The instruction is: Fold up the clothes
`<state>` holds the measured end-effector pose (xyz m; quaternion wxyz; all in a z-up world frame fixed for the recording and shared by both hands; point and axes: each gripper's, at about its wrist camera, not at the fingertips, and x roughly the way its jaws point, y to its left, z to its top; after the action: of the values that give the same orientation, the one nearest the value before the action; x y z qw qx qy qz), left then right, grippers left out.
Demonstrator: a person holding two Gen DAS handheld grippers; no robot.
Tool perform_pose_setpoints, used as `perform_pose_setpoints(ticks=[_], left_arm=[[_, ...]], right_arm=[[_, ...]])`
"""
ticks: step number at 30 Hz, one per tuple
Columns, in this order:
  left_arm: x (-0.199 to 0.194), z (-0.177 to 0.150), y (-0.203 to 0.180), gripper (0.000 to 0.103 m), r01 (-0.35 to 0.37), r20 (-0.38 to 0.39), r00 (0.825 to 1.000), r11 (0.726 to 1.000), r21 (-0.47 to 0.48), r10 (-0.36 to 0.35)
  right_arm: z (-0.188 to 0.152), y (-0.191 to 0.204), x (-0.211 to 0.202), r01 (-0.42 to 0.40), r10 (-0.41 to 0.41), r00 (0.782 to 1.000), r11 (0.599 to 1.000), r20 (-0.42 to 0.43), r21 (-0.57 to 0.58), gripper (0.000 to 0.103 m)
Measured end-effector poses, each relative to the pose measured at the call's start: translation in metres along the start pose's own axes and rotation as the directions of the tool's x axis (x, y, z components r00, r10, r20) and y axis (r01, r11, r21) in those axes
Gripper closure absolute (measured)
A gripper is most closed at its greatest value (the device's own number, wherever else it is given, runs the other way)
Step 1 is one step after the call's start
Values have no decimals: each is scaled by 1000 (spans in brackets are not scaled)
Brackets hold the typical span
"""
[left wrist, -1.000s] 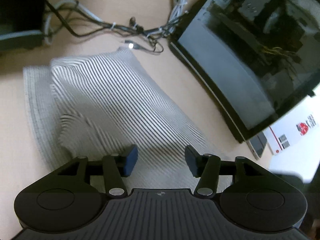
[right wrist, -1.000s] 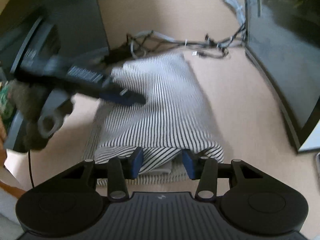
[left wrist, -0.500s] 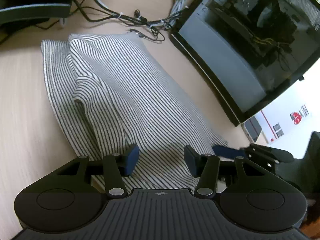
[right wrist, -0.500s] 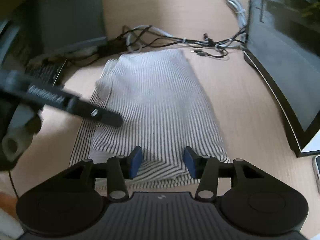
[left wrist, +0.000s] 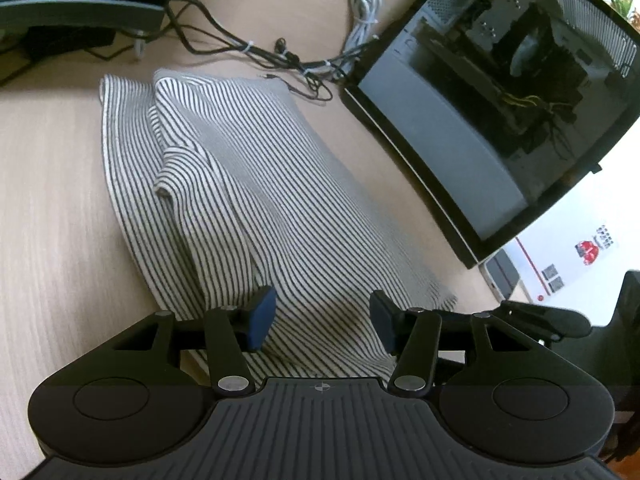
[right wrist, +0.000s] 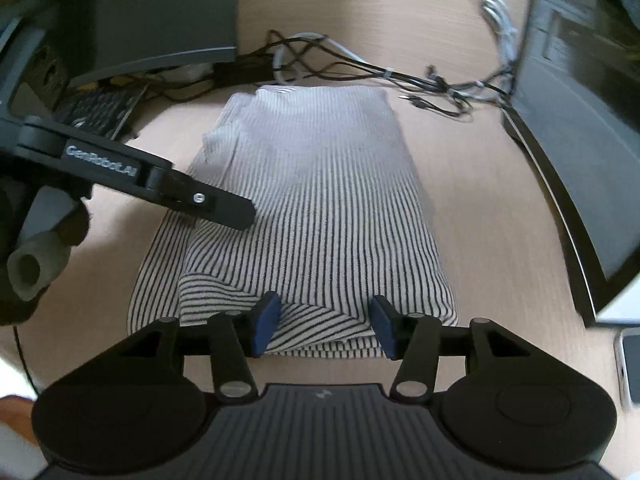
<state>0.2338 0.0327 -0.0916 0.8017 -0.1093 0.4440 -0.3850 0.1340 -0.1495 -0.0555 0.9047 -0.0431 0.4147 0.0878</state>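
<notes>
A black-and-white striped garment (left wrist: 248, 200) lies folded into a long block on the wooden table; it also shows in the right wrist view (right wrist: 320, 208). My left gripper (left wrist: 322, 318) is open and empty, above the garment's near end. My right gripper (right wrist: 324, 326) is open and empty, its blue pads either side of the garment's near folded edge. The left gripper's finger (right wrist: 200, 200) shows in the right wrist view over the garment's left side. The right gripper's finger (left wrist: 540, 318) shows at the right in the left wrist view.
A glass-sided computer case (left wrist: 500, 112) stands to the right of the garment. Tangled cables (left wrist: 280, 56) lie behind it. A dark monitor base (right wrist: 152, 12) and keyboard (right wrist: 100, 112) sit at the back left. A phone (right wrist: 632, 364) and white box (left wrist: 580, 256) lie at the right.
The left gripper has drawn back toward the garment's near end. Both views have steadied over the folded garment. Both grippers have stayed open.
</notes>
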Motion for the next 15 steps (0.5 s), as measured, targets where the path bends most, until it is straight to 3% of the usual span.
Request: perform_pose_setpoints(ticks=[4, 6, 9, 12, 15], left_arm=[[-2, -11, -12, 41, -63, 59, 996, 998, -30, 65], [-5, -18, -18, 41, -83, 79, 993, 992, -90, 91], [-5, -27, -29, 38, -117, 86, 988, 981, -153, 131], [-5, -30, -41, 37, -175, 98, 976, 971, -163, 193], [-10, -31, -43, 37, -193, 126, 966, 954, -228, 226]], right_arm=[[1, -16, -1, -105, 105, 994, 989, -7, -108, 52], [-1, -24, -3, -151, 151, 988, 979, -12, -133, 52], [-14, -27, -9, -181, 181, 983, 967, -21, -177, 50], [-28, -25, -12, -215, 208, 977, 949, -52, -229, 37], [-37, -26, -19, -231, 224, 973, 934, -59, -271, 39]])
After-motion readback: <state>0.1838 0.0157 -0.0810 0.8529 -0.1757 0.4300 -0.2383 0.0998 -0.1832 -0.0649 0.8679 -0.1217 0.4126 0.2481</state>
